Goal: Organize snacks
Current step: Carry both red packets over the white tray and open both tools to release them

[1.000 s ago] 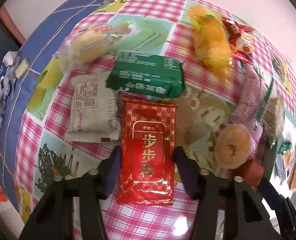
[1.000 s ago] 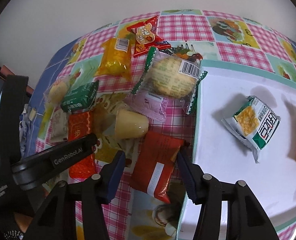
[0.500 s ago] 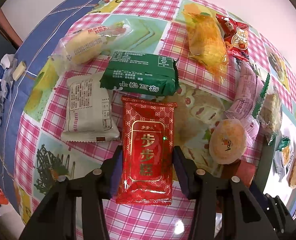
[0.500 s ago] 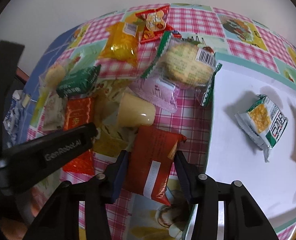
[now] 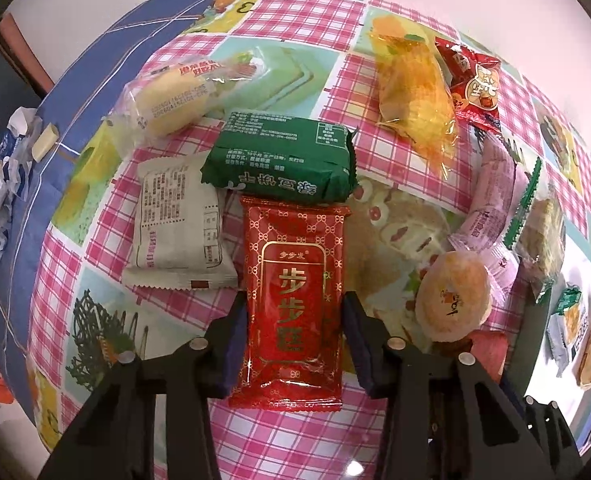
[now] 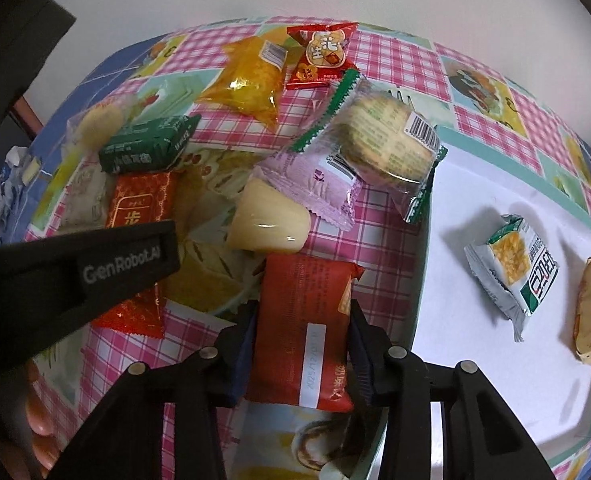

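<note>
Left wrist view, left gripper (image 5: 293, 322) pointing steeply down, jaws closing onto red packet (image 5: 292, 304)

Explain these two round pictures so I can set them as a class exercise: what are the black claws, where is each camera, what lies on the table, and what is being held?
There is no robot here. A person holds a hand-operated claw in each hand, and each claw carries a wide-angle camera looking along its two fingers, which is why the pictures bulge.

The left wrist view shows the left claw. Its jaws have just been closing around a red packet with gold writing, with the pads at its sides.

The right wrist view shows the right claw, also just closing, its pads pressing an orange-red packet.

Both packets lie on a pink checked tablecloth among other snacks, such as a green packet and a yellow bag. To the right is a white tray already holding two snacks.
</note>
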{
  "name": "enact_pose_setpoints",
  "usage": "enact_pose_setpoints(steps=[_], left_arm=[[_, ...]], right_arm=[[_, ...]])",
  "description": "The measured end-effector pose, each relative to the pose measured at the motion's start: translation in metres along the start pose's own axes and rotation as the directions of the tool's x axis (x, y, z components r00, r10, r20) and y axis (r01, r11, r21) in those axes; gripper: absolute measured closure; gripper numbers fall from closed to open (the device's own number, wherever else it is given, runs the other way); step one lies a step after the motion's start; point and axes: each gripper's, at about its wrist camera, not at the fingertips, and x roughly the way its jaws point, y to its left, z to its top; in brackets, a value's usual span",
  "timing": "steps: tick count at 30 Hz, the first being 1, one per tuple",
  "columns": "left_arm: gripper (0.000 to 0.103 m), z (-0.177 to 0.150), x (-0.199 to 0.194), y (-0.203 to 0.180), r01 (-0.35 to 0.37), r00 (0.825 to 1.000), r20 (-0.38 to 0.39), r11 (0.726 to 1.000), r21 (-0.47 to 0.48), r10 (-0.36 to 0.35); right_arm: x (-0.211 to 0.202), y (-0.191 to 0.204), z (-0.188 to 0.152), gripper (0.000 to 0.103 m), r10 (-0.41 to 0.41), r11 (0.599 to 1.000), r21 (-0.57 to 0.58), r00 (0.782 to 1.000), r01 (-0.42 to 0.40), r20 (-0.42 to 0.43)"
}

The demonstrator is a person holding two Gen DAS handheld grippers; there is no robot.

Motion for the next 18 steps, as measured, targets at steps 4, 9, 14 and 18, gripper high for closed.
enact_pose_setpoints(steps=[4,9,14,18], left_arm=[[0.056,-0.002,-0.002,-0.001,0.006,1.0,-0.006,1.0,-0.002,-0.006],[0.056,-0.004,-0.02,0.002,0.026,0.999,0.024,0.999,-0.02,-0.025],[0.056,-0.003,-0.053,0.004,0.036,0.994,0.1,0.999,-0.021,-0.033],[0.056,-0.003,-0.08,0.001,0.063,0.985,0.158,0.998,-0.008,-0.061]], right_arm=[[-0.003,-0.005,-0.001,0.061,0.011,1.0,0.016,1.0,-0.01,-0.003],[-0.016,-0.018,0.003,0.061,0.063,0.996,0.067,0.998,-0.064,0.019],[-0.039,-0.026,0.008,0.061,0.095,0.99,0.098,0.994,-0.1,0.059],[-0.061,-0.032,0.009,0.061,0.105,0.987,0.114,0.989,-0.117,0.104]])
